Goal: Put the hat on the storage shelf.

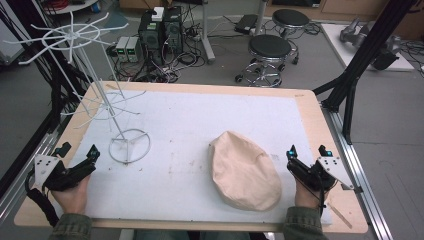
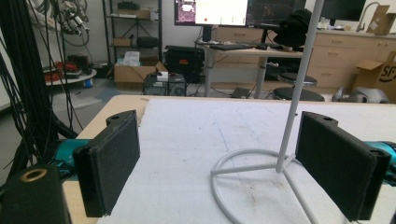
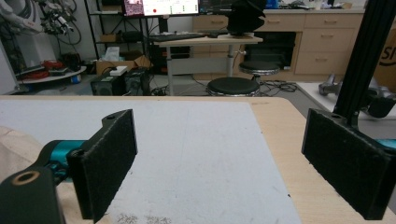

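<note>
Both tongs gape empty; cap between.

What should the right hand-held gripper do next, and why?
Probably slide toward the beige cap. The right hand-held gripper rests open and empty just beside it, and the white rack looks ready for hanging it.

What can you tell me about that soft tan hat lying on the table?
The beige cloth hat is a rounded, soft-looking cap with faint seams across its crown. It looks like plain fabric, a bit slumped and wrinkled. It lies flat on the white foam mat toward the near right of the table, empty-looking and unheld. The right gripper sits just to its right with open jaws, not touching it.
</note>
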`<state>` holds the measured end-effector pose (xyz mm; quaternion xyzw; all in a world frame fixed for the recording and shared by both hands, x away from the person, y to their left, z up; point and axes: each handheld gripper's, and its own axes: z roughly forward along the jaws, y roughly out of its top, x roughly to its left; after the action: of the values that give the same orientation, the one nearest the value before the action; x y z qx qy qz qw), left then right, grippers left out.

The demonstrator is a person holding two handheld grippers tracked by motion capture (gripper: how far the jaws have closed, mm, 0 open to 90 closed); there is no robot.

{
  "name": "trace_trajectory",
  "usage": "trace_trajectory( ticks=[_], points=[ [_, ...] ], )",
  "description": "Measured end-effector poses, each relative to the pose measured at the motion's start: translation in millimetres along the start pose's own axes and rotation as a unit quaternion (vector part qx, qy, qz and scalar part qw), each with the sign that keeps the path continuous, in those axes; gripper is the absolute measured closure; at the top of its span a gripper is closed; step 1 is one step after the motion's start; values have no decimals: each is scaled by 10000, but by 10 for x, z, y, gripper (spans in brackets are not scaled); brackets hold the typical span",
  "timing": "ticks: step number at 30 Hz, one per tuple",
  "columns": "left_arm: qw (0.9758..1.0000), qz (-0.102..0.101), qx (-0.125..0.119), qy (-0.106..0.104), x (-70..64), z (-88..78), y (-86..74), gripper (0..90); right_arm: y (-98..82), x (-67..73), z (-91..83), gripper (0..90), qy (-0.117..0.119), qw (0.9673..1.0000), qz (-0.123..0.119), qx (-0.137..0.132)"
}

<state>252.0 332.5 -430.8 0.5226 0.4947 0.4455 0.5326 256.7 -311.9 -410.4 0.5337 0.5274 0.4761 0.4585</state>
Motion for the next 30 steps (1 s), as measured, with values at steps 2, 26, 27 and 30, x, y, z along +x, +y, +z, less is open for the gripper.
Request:
trace_trajectory(
  ticks=[2,26,27,30],
  points=[
    [10000,1,-15,3,-8,3,-1,142,0,1,-1,95,-5,10000,13,0],
    [9998,-77,-11,155,40,-22,-16,142,-3,-27,15,95,-31,9999,108,66],
    [9999,-80,-7,152,41,-21,-16,142,-5,-28,25,95,-47,9999,108,95],
    [9999,-90,-2,139,42,-17,-19,142,-10,-39,40,95,-40,9998,105,152]
  ],
)
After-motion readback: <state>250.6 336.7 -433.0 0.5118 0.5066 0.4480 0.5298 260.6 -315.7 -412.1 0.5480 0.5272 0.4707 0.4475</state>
